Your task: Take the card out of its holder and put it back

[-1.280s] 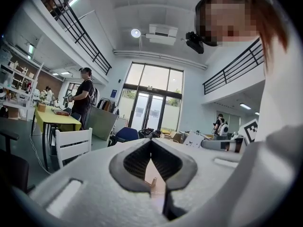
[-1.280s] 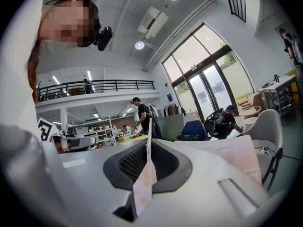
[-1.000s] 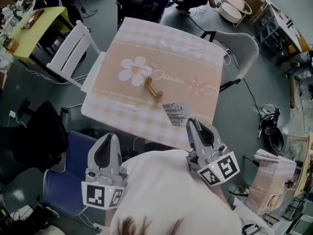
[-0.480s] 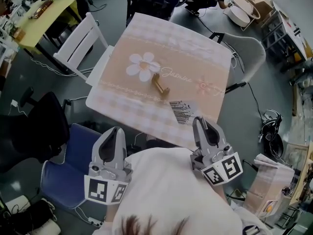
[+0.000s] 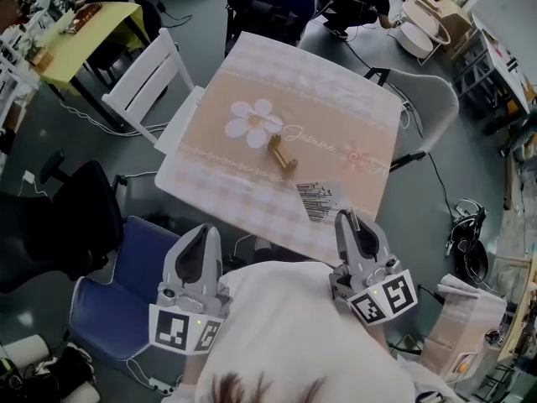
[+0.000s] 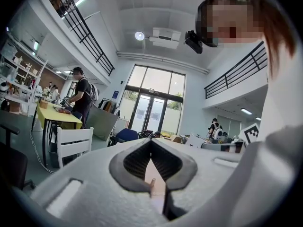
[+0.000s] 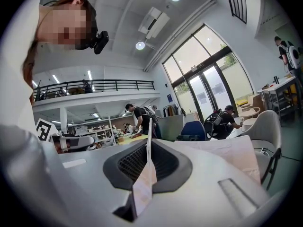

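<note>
A small gold card holder (image 5: 282, 155) lies on the pink checked tablecloth (image 5: 277, 74), just right of its white flower print. My right gripper (image 5: 346, 217) hovers over the table's near right edge, shut on a white barcode card (image 5: 319, 200). The card sticks out toward the holder, a short way from it. In the right gripper view the card (image 7: 147, 167) shows edge-on, clamped between the dark pads. My left gripper (image 5: 205, 233) is off the table's near edge, shut and empty; in the left gripper view its jaws (image 6: 151, 144) meet at the tips.
A white slatted chair (image 5: 151, 86) stands at the table's left, a grey chair (image 5: 428, 99) at its right, and a blue chair (image 5: 126, 292) under my left gripper. A yellow table (image 5: 84, 28) stands far left. People stand in the background.
The head view has drifted, so the table sits a little further right in frame. The card stays in the right gripper, about as far from the holder. Both jaws are unchanged.
</note>
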{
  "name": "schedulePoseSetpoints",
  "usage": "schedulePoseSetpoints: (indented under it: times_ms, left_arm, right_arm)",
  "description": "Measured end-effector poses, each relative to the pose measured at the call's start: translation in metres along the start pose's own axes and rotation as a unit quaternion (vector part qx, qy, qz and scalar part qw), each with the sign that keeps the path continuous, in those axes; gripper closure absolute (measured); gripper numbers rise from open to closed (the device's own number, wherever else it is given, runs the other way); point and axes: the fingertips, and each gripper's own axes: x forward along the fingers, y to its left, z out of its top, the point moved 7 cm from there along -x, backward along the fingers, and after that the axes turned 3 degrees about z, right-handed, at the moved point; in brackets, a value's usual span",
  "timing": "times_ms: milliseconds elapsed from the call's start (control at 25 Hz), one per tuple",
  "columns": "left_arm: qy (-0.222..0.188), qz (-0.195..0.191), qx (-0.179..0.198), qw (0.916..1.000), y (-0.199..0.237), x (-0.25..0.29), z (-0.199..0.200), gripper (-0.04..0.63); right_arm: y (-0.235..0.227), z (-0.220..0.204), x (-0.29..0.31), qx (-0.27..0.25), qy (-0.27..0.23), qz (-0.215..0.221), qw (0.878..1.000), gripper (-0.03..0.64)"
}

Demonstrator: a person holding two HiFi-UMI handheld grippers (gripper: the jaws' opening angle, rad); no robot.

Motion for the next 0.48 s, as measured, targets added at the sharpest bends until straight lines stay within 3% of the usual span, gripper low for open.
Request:
schedulePoseSetpoints:
  times_ms: [360,480]
  left_arm:
    - [0.006,-0.009,0.008,0.9999,0.0046,-0.0049,-0.0042,0.595]
    - [-0.003,-0.013,-0.005,0.9999,0.0054,-0.0074,-0.0039,0.595]
  right_arm:
    - [0.0086,-0.0027,-0.0017,-0.008,-0.001,-0.005,1.0,0.601]
    - [0.0104,-0.0025,-0.0017,-0.009,0.0,-0.005,1.0,0.601]
